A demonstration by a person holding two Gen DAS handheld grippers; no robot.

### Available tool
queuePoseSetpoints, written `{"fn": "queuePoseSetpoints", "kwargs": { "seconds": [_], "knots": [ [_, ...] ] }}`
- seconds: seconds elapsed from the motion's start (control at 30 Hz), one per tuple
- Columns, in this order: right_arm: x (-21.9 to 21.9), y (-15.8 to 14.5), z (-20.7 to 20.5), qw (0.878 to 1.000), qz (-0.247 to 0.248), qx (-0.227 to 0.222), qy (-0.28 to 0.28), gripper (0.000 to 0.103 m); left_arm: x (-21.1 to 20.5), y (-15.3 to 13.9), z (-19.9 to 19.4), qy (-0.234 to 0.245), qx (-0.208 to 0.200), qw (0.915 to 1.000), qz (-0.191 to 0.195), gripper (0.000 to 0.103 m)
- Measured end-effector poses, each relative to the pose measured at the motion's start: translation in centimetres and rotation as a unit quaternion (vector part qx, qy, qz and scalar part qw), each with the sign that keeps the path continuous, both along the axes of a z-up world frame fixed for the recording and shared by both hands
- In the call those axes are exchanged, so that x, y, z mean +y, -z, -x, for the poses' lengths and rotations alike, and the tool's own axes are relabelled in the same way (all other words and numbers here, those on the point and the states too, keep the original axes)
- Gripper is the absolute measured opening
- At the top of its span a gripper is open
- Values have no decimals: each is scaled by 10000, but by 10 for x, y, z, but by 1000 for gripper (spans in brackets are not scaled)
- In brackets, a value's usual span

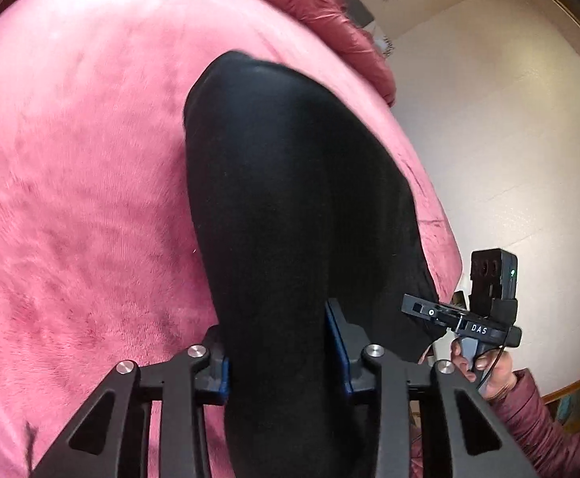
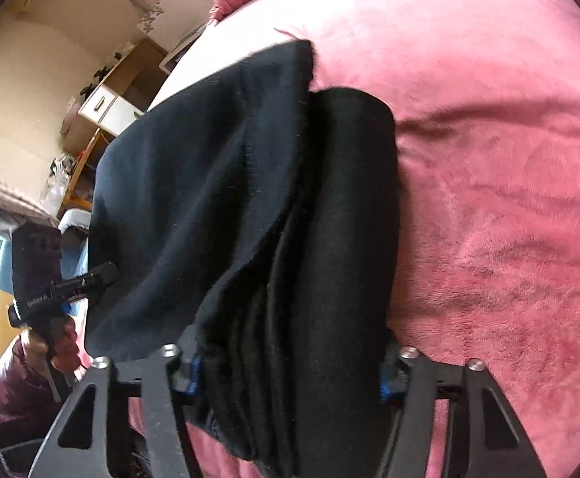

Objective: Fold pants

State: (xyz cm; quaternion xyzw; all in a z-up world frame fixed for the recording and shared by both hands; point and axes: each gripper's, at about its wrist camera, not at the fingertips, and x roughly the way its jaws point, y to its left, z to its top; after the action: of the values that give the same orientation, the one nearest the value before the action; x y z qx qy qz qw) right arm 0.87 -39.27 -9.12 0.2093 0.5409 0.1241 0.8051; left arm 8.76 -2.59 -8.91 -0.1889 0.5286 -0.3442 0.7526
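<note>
Black pants (image 1: 290, 179) lie folded in a long bundle on a pink plush bed cover (image 1: 71, 199), near its right edge. My left gripper (image 1: 282, 342) is shut on the near end of the bundle, and the cloth fills the gap between its blue pads. In the right wrist view the pants (image 2: 230, 179) show several stacked layers, with a looser flap spreading to the left. My right gripper (image 2: 290, 366) is shut on that thick folded end. Each gripper also shows in the other's view: the right gripper (image 1: 469, 318) beside the bed's edge, the left gripper (image 2: 63, 290) at the cloth's left side.
The pink cover (image 2: 489, 199) stretches wide to the right of the pants. A quilted pink duvet (image 1: 330, 0) is bunched at the far end. Beyond the bed's edge are a pale wall (image 1: 509, 119) and a wooden desk with drawers (image 2: 106, 103). A person's sleeve (image 1: 537, 430) is nearby.
</note>
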Motion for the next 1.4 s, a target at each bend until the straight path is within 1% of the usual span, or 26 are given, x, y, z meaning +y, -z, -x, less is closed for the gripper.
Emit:
{"fn": "queuePoseSetpoints", "kwargs": {
  "seconds": [0.07, 0.13, 0.17, 0.27, 0.4, 0.5, 0.53, 0.7, 0.73, 0.8, 0.87, 0.9, 0.93, 1.0, 1.03, 1.07, 1.1, 1.17, 1.23, 1.27, 1.3, 1.33, 1.37, 1.4],
  "knots": [
    [7, -10, 1, 9999, 8, -95, -41, 50, 2, -12, 4, 29, -169, 9999, -9, 37],
    [15, -25, 1, 9996, -58, -266, -103, 49, 8, -23, 8, 15, -368, 9993, -11, 36],
    [27, -32, -2, 9993, -70, -344, -137, 49, 12, -30, 8, -15, -456, 9990, -1, 36],
    [44, -46, -14, 9979, -127, -570, -283, 49, 31, -46, -4, -170, -660, 9977, -4, 36],
    [72, -60, -61, 9952, -150, -858, -437, 49, 49, -63, -32, -376, -959, 9944, -240, 37],
    [90, -59, -96, 9943, -156, -938, -485, 49, 62, -70, -63, -554, -1073, 9917, -433, 37],
    [99, -59, -114, 9940, -154, -953, -507, 49, 66, -71, -73, -619, -1089, 9908, -505, 37],
    [124, -56, -173, 9933, -145, -1007, -553, 49, 80, -67, -121, -792, -1166, 9870, -771, 37],
    [126, -57, -180, 9934, -169, -1002, -538, 49, 81, -67, -130, -810, -1163, 9866, -808, 37],
    [125, -52, -191, 9937, -182, -969, -536, 49, 81, -56, -145, -884, -1024, 9873, -832, 38],
    [125, -36, -205, 9953, -198, -809, -502, 49, 82, -35, -158, -917, -741, 9885, -948, 39],
    [118, -28, -203, 9961, -190, -722, -477, 49, 85, -24, -160, -946, -550, 9889, -1010, 40],
    [120, -13, -208, 9974, -131, -528, -470, 49, 88, -16, -159, -987, -447, 9886, -1046, 42],
    [120, 3, -212, 9976, -47, -463, -506, 52, 93, -4, -154, -1144, -435, 9886, -880, 48],
    [115, 10, -210, 9979, -185, -460, -424, 55, 95, 1, -150, -1223, -377, 9887, -781, 50],
    [109, 13, -209, 9976, -401, -454, -339, 55, 95, 4, -150, -1279, -356, 9882, -770, 51],
    [108, 14, -210, 9974, -450, -446, -339, 55, 94, 4, -149, -1308, -374, 9875, -797, 51],
    [113, 7, -214, 9975, -320, -433, -462, 53, 87, 2, -153, -1301, -476, 9853, -1001, 52],
    [116, 6, -216, 9974, -129, -401, -587, 53, 86, 3, -150, -1297, -514, 9838, -1121, 56],
    [120, 6, -215, 9975, -115, -380, -591, 54, 78, 4, -157, -1311, -514, 9837, -1117, 60],
    [118, 10, -215, 9977, -160, -382, -540, 54, 76, 4, -161, -1351, -521, 9830, -1133, 69],
    [117, 12, -215, 9980, -254, -370, -453, 56, 76, 4, -163, -1436, -507, 9809, -1210, 72],
    [117, 13, -215, 9981, -292, -372, -391, 57, 75, 3, -164, -1488, -489, 9799, -1238, 73],
    [121, 11, -213, 9982, -203, -419, -369, 58, 74, -1, -160, -1522, -508, 9786, -1285, 73]
  ]
}}
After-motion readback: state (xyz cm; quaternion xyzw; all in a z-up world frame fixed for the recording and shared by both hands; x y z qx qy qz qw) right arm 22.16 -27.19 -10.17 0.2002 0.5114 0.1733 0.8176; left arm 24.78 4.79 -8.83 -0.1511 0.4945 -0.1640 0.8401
